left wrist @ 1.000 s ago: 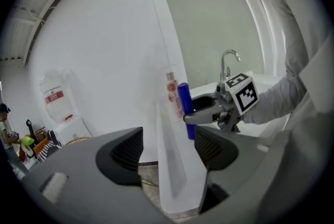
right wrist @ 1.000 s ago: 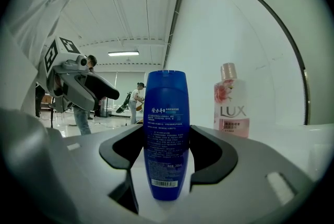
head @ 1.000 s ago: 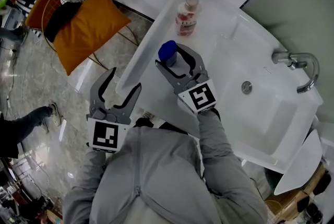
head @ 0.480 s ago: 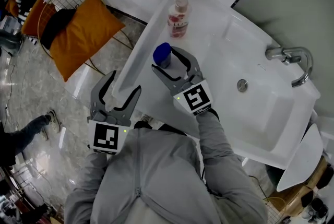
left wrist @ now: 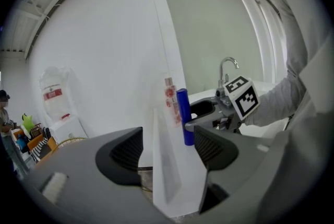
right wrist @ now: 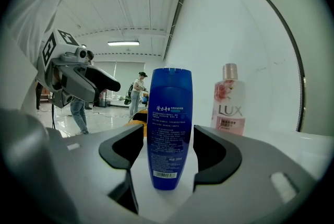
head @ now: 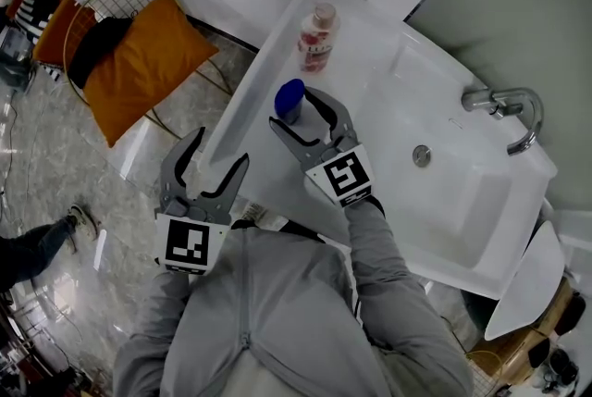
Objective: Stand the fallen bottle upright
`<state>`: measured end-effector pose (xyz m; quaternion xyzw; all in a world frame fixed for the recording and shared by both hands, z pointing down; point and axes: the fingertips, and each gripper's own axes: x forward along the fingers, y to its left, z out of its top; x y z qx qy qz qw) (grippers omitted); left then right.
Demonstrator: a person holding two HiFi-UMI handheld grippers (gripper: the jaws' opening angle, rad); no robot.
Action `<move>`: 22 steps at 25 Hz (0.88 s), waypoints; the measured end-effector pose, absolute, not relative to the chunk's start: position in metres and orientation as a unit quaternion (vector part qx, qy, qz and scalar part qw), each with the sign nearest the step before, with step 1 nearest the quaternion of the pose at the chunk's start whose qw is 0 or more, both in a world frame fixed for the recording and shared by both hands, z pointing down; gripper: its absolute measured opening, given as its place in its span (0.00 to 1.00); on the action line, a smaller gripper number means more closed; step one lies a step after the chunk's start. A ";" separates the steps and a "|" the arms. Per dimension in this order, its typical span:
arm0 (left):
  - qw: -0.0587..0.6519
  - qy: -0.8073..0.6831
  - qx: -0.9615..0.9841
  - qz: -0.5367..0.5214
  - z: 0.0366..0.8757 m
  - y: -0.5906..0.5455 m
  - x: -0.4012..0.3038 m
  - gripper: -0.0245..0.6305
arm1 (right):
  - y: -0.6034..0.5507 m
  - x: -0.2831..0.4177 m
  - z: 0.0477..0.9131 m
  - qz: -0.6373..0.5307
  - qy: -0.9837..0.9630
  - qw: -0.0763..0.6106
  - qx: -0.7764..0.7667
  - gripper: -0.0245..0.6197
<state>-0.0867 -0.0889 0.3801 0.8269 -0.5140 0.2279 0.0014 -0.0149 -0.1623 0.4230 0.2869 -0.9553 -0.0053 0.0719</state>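
Fingers (right wrist: 121, 151) of right gripper (right wrist: 168, 139) apparently clasp upright blue bottle (right wrist: 170, 105).

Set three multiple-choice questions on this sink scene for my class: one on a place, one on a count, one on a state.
1. Where is the blue bottle? A in the basin; B on the counter, between the right tool's jaws; C on the floor.
2. How many bottles are on the counter? A two; B three; C five.
3. The left tool is: A gripping a bottle; B resting in the basin; C open, gripping nothing.
Key: 1 B, the jaws flank it on the counter; 2 A, the blue one and the pink bottle; 3 C, its jaws stand apart off the counter's edge.
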 end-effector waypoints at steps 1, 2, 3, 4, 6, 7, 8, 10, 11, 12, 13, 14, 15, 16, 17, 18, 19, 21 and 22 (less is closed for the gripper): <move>-0.002 -0.514 0.828 0.224 0.379 -0.089 -0.087 0.56 | -0.162 -0.014 0.422 -0.006 -0.954 0.074 0.289 0.47; -0.003 -0.513 0.829 0.222 0.379 -0.089 -0.087 0.55 | -0.162 -0.013 0.420 -0.007 -0.954 0.076 0.291 0.47; -0.003 -0.513 0.830 0.219 0.378 -0.089 -0.087 0.55 | -0.161 -0.011 0.419 -0.008 -0.953 0.078 0.293 0.47; -0.002 -0.513 0.831 0.217 0.377 -0.088 -0.087 0.55 | -0.161 -0.010 0.418 -0.009 -0.952 0.079 0.295 0.47; -0.002 -0.512 0.832 0.213 0.376 -0.088 -0.088 0.56 | -0.159 -0.008 0.416 -0.010 -0.950 0.082 0.300 0.47; -0.002 -0.511 0.833 0.211 0.376 -0.088 -0.088 0.55 | -0.158 -0.006 0.415 -0.010 -0.949 0.083 0.303 0.47; -0.003 -0.510 0.834 0.208 0.376 -0.088 -0.088 0.55 | -0.157 -0.004 0.413 -0.011 -0.948 0.084 0.306 0.47; -0.003 -0.509 0.837 0.204 0.375 -0.089 -0.087 0.55 | -0.153 0.001 0.410 -0.012 -0.946 0.084 0.313 0.47; -0.004 -0.507 0.838 0.201 0.375 -0.089 -0.087 0.55 | -0.151 0.004 0.409 -0.011 -0.944 0.084 0.318 0.47; -0.005 -0.506 0.839 0.199 0.375 -0.089 -0.087 0.55 | -0.149 0.007 0.407 -0.010 -0.943 0.083 0.323 0.47; -0.005 -0.505 0.840 0.197 0.375 -0.090 -0.087 0.55 | -0.147 0.011 0.405 -0.010 -0.941 0.081 0.329 0.47; -0.006 -0.503 0.842 0.196 0.374 -0.090 -0.086 0.55 | -0.145 0.014 0.403 -0.009 -0.939 0.080 0.336 0.47; -0.006 -0.501 0.843 0.194 0.374 -0.091 -0.086 0.55 | -0.143 0.017 0.400 -0.008 -0.936 0.078 0.343 0.47; -0.005 -0.499 0.845 0.192 0.373 -0.091 -0.086 0.55 | -0.141 0.021 0.398 -0.008 -0.934 0.078 0.350 0.47; -0.005 -0.498 0.846 0.189 0.373 -0.092 -0.085 0.55 | -0.139 0.025 0.395 -0.007 -0.931 0.076 0.358 0.47; -0.005 -0.496 0.848 0.186 0.372 -0.093 -0.084 0.55 | -0.137 0.029 0.391 -0.008 -0.928 0.072 0.366 0.47; -0.006 -0.493 0.850 0.183 0.371 -0.094 -0.083 0.55 | -0.135 0.032 0.386 -0.008 -0.924 0.066 0.376 0.47; -0.009 -0.487 0.855 0.177 0.369 -0.096 -0.080 0.55 | -0.131 0.041 0.376 -0.009 -0.917 0.054 0.395 0.47; -0.011 -0.484 0.857 0.174 0.368 -0.098 -0.079 0.55 | -0.130 0.046 0.371 -0.009 -0.913 0.048 0.405 0.47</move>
